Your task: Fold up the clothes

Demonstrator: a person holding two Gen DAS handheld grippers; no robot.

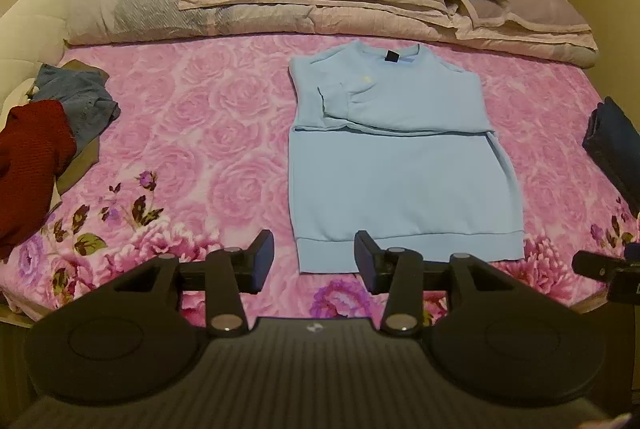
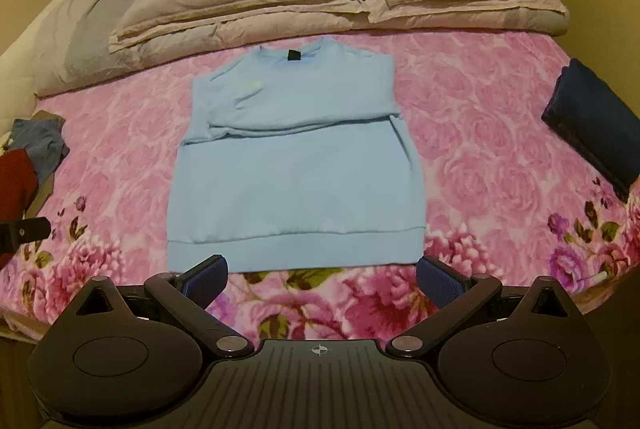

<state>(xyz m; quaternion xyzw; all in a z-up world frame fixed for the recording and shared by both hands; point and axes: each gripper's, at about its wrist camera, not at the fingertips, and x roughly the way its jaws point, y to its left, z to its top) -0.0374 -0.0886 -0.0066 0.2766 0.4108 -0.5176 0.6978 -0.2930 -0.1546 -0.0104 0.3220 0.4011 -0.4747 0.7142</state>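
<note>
Both claws held spread and empty — near the hem.
Left claw point(image 1: 315, 266) and right claw point(image 2: 322, 279) were poised before the blue sweatshirt point(image 2: 296, 165), sleeves folded in, laid flat on the bed point(image 2: 500, 133).

The left gripper point(image 1: 315, 267) is held level, its fingers point(image 1: 262, 261) moderately parted and empty. The right gripper point(image 2: 322, 279) beside it has fingers point(image 2: 438, 283) spread wide, also empty.
</note>
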